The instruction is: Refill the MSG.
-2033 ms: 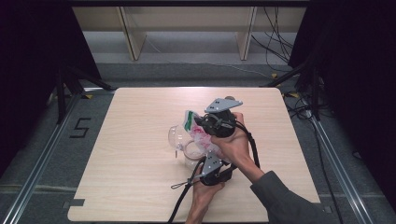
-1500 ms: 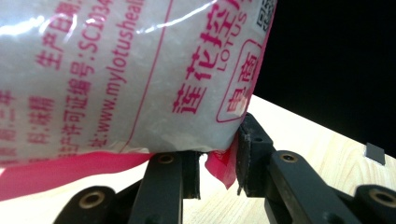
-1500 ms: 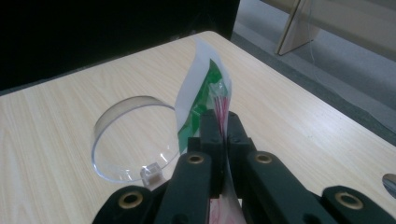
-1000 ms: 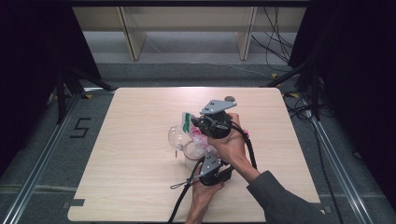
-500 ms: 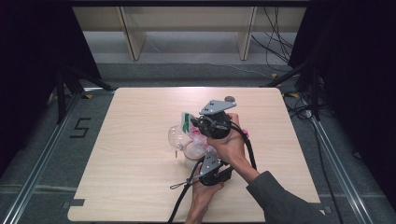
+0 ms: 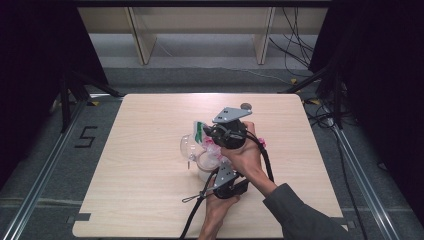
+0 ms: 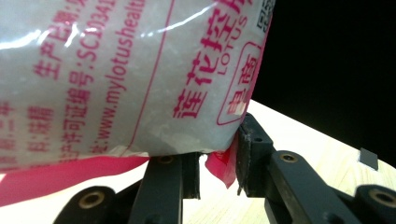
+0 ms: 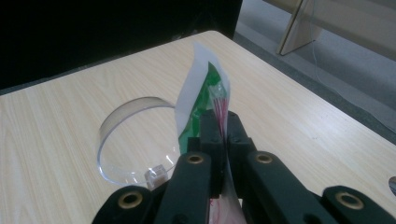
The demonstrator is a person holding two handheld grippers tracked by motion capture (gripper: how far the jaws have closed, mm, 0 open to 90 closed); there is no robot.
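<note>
Over the middle of the table (image 6: 125,175), hovering right above a clear tub (image 6: 204,162) with its hinged lid (image 6: 187,146) flipped open. Pretty sure that's staging to tear or tip a sachet (image 6: 209,144) into it. Pinched hard at the top seam by the right gripper (image 8: 223,126), jaws pressed flat together with only the thin green-and-white film between. Makes sense, since a flat seam is the one spot that won't squish or slip. Propped from underneath by the left gripper (image 7: 217,154), jaws narrowed around the pink bottom corner with the bulging belly resting on top. Can't tell whether those pads actually bite, though, given the sliver of daylight beside one of them. Held upright and stretched between top and bottom, probably to keep the contents settled low and away from the seam. Parked close over the tub so anything spilling lands inside rather than on the wood. Worth watching that loose bottom corner if pulling starts.
</note>
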